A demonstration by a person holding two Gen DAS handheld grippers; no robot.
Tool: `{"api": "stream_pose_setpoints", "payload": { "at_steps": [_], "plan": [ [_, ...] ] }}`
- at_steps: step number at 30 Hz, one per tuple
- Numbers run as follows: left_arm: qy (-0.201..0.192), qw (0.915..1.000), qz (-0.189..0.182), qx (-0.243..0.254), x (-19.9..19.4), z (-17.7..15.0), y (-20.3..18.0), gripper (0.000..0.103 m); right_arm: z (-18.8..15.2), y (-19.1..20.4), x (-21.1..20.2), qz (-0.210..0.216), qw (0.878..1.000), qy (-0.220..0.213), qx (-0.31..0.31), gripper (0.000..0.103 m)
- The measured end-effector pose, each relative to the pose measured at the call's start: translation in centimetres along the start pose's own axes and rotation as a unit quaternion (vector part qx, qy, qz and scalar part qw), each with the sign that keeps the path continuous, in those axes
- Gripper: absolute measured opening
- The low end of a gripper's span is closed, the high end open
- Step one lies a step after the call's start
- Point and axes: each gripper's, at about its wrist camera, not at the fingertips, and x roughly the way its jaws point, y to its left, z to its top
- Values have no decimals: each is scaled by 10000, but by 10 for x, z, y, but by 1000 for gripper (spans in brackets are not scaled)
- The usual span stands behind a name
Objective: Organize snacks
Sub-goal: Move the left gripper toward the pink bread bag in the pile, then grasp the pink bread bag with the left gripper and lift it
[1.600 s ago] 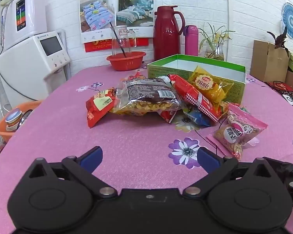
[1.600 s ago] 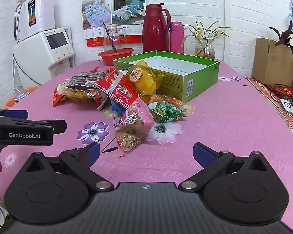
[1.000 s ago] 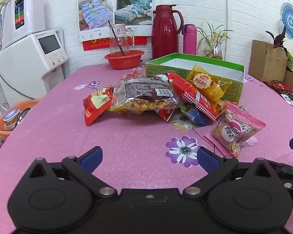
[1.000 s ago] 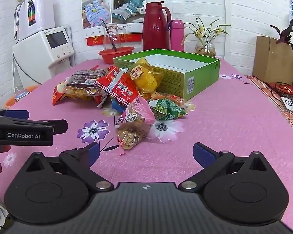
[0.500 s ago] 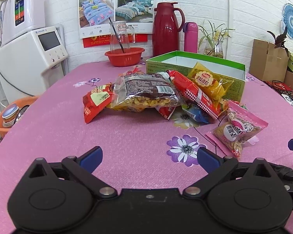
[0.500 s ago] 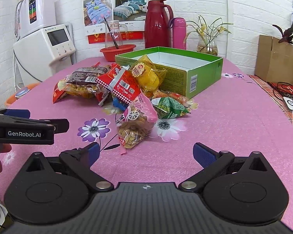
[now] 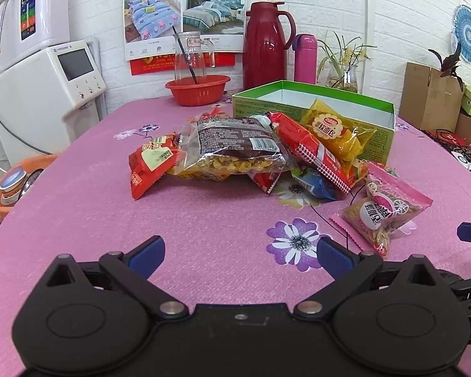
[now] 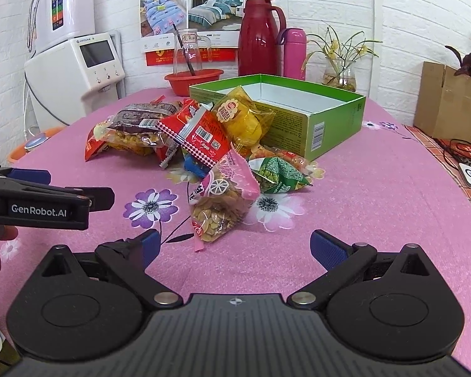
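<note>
Both the left gripper (image 7: pixel 239 251) and the right gripper (image 8: pixel 232 246) are held with fingers apart, empty. The pink snack bag (image 8: pixel 224 199), mid-desk beside the green box (image 8: pixel 314 116), is judged light, crinkly and crushable; its sealed edge should be pinched.

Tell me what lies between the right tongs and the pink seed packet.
Only bare pink tablecloth. In the right wrist view the open right tongs sit just short of the pink seed packet, with nothing between them.

A home: thermos (image 7: pixel 265 42), water dispenser (image 7: pixel 44 75) (bedding poster (image 7: pixel 185 9) behind), flowered tablecloth (image 7: pixel 204 220).
</note>
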Motion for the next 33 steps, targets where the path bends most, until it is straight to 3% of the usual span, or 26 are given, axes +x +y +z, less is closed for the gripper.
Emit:
{"api": "stream_pose_setpoints", "payload": {
  "at_steps": [12,15,19,22,28,33],
  "plan": [
    [92,10000,-33,-7,13,4,1,103,5,-1,14,114,9999,42,2,103],
    [102,9999,-71,-8,17,5,2,103,7,-1,16,193,9997,-127,-12,103],
    [-96,9997,-219,-6,15,9,7,103,11,-2,19,390,9986,-363,-71,103],
    [-179,9992,-343,-46,14,16,13,103,16,-1,28,563,9979,-189,-261,103],
    [-266,9915,-1263,-156,13,28,13,103,20,1,47,462,9978,173,-440,103],
    [15,9739,-2267,109,26,40,-17,103,13,-12,49,550,9978,301,-216,103]
  ]
}}
